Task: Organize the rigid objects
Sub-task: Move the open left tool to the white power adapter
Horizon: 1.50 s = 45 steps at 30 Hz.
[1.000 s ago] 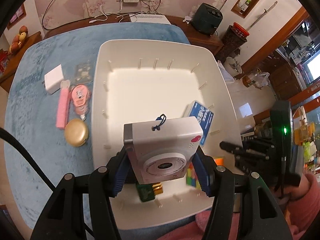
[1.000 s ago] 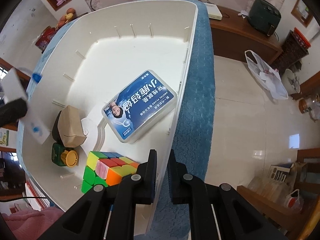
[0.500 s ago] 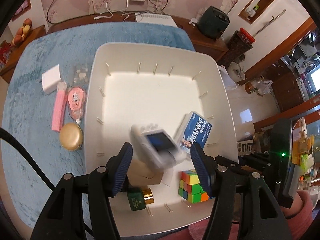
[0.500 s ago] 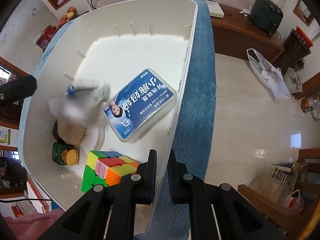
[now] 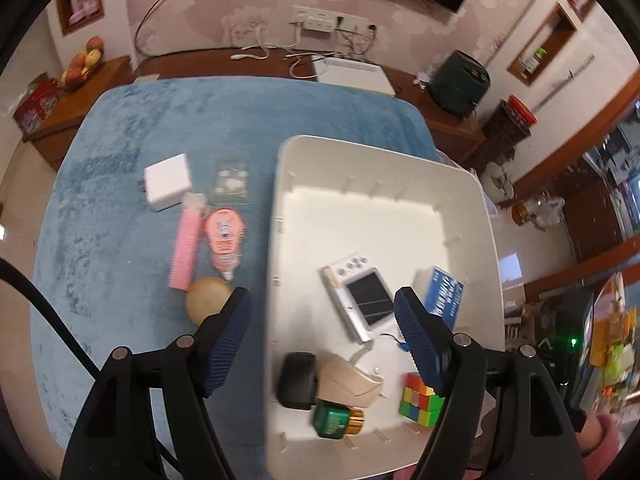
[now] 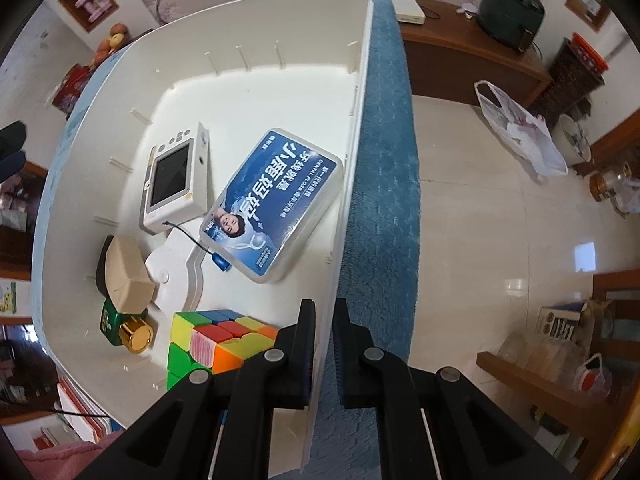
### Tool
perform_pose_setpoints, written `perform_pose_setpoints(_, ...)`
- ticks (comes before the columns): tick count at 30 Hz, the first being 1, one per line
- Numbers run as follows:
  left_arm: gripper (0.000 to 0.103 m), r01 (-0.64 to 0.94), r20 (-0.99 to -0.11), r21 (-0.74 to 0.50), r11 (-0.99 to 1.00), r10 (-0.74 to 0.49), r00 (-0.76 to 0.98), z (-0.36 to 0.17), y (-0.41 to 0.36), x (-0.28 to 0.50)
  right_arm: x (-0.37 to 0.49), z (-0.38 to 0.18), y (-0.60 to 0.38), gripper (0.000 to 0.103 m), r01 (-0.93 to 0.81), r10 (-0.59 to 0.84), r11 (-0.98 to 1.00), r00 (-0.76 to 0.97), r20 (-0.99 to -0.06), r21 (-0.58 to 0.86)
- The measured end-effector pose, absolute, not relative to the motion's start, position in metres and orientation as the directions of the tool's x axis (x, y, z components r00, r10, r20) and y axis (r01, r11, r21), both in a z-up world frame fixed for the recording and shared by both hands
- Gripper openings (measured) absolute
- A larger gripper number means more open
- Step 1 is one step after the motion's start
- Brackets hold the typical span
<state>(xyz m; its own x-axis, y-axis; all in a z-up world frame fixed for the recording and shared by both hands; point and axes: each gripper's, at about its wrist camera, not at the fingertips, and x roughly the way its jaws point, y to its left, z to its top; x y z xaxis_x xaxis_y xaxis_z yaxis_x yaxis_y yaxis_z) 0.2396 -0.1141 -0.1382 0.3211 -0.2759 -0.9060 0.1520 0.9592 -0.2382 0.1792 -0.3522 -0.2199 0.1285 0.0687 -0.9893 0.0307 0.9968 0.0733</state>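
Your blue plush table cover (image 5: 120,240) carries one white plastic bin (image 5: 486,240); five loose items sit at its nine o'clock. Your left gripper (image 5: 322,328) has just been opening, nothing between its jaws; your right gripper (image 6: 323,344) pinches the bin wall

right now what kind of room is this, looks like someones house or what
Most likely a lived-in home room: a table under a blue plush cloth, a fruit bowl on a wooden sideboard, and a wall power strip with chargers against floral wallpaper.
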Motion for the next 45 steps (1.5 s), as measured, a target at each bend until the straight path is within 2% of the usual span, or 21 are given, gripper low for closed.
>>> perform_pose_setpoints(11,0.077,0.047,-0.897,-0.282,0.958,-0.281,0.341,-0.126,-0.052,0.284,0.182,-0.229,-0.364,0.008,0.250,0.080,0.963,0.079,-0.994,0.098)
perform_pose_setpoints(18,0.077,-0.031,-0.893,-0.324,0.946,-0.295,0.339,-0.137,-0.022,0.325,0.187,-0.233,-0.366,0.008,0.349,0.057,0.934,0.057,-0.997,0.073)
perform_pose_setpoints(24,0.077,-0.103,-0.906,-0.351,0.931,-0.310,0.289,-0.164,-0.007,0.359,0.193,-0.234,-0.374,0.008,0.438,0.066,0.895,0.059,-0.996,0.086)
perform_pose_setpoints(39,0.077,-0.258,-0.965,-0.252,0.933,-0.223,0.139,-0.247,0.004,0.399,0.206,-0.241,-0.388,0.008,0.504,0.105,0.855,0.056,-0.993,0.119)
perform_pose_setpoints(45,0.077,-0.271,-0.969,-0.241,0.932,-0.216,0.118,-0.259,0.002,0.402,0.210,-0.240,-0.389,0.008,0.507,0.104,0.854,0.048,-0.993,0.114)
